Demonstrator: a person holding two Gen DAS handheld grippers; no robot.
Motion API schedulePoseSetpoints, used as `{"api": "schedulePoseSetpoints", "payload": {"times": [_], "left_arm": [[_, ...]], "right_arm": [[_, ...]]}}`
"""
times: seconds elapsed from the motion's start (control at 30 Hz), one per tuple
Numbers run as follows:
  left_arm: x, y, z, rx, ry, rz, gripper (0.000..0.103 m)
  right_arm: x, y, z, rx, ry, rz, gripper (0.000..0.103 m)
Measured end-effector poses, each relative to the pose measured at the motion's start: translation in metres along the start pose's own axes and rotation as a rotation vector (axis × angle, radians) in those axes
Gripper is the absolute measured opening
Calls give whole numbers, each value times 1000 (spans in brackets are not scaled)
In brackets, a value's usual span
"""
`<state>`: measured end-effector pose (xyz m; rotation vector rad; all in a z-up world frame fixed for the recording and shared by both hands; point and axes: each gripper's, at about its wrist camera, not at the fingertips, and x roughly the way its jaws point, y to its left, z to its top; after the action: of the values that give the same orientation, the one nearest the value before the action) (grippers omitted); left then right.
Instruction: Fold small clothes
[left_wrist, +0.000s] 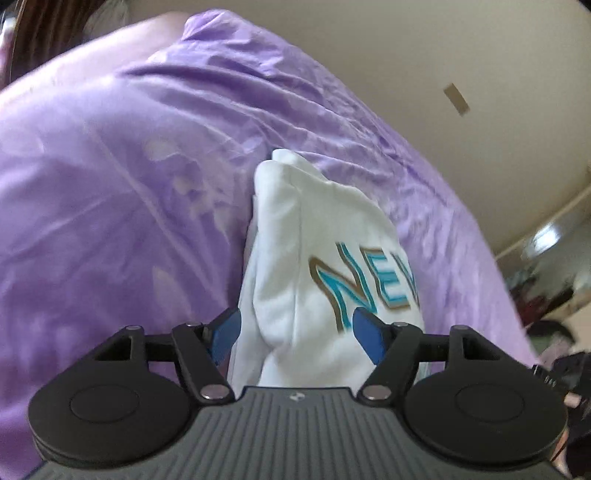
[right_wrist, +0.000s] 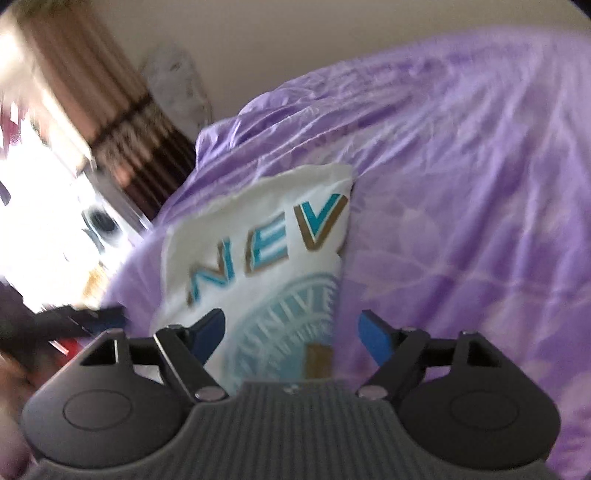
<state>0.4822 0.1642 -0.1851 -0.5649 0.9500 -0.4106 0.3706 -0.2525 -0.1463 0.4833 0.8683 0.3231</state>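
Both tools stand with their jaws spread wide and grip nothing. Left tool (left_wrist: 295, 334) has its blue pads (left_wrist: 225, 338) on either side of the near end of the white garment (left_wrist: 325, 258), apart from the cloth as far as the view shows. Right tool (right_wrist: 293, 338) has one pad over the garment's near corner and the other over the bedspread beside the garment's folded edge.

Purple bedspread (left_wrist: 110, 192) is wrinkled and lies under the garment on every side. White garment (right_wrist: 258, 251) lies folded on it, printed face up, with teal and gold letters (right_wrist: 273, 254) across its far half and a pale blue round seal (right_wrist: 295, 325) at its near end. Brown curtain (right_wrist: 110, 122) hangs beyond the garment's far corner.
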Motion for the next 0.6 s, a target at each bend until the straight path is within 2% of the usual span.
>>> {"api": "schedulePoseSetpoints", "payload": {"times": [0.1,0.23,0.47,0.6], "left_arm": [[20,11,10,-17,8,23,81],[41,22,18,0,21,43,81],[60,36,23,14,29,-8,81],[65,39,25,21,19,-42,81]], "right_arm": [[19,-18,13,109,27,51,76],[47,-34,22,181,69,94,76],[103,-57,37,280,118,175,75],[126,-52,45,257,124,177,75]]}}
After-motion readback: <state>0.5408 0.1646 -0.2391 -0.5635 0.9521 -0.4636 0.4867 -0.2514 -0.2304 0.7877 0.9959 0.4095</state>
